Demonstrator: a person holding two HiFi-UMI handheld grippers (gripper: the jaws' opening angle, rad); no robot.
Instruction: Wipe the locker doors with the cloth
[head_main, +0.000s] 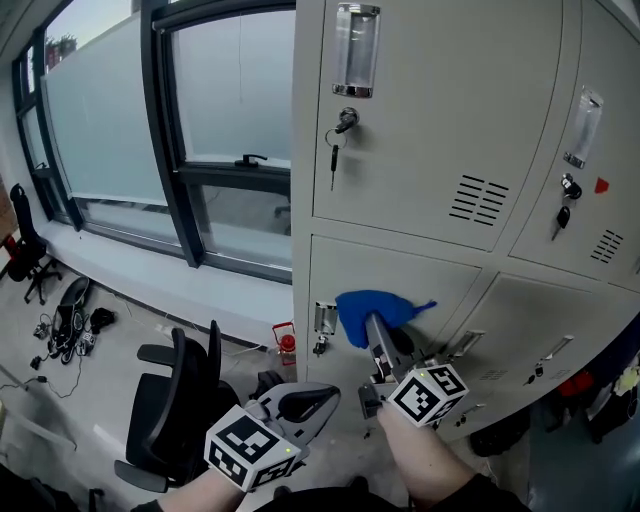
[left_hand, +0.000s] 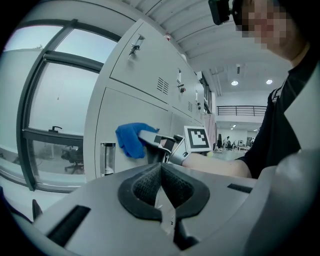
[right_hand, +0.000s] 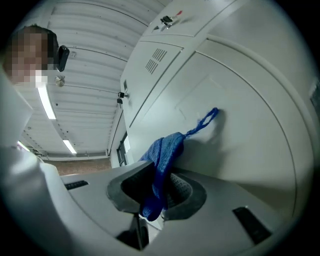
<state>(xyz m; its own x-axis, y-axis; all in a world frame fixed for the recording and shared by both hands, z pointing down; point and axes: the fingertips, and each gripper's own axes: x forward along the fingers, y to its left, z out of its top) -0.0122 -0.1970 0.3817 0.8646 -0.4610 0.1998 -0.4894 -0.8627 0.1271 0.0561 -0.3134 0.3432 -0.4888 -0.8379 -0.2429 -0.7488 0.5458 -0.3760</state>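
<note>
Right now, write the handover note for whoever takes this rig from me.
Left tongs: shut, empty, held low, off the lockers.
Right tongs: shut on the cloth, which is pressed to the lower left door.
Done: the surfaces do not show which doors are wiped.
Left: probably finish this door, then check the lower right door, upper left door and upper right door. Keys hang in the upper locks, so wipe round them.

A tall dark-framed window of frosted glass (head_main: 215, 95) fills the wall. A black swivel office chair (head_main: 185, 395) stands on the pale grey floor (head_main: 115, 350) below it. White strip lights (right_hand: 47, 102) cross the ceiling.
</note>
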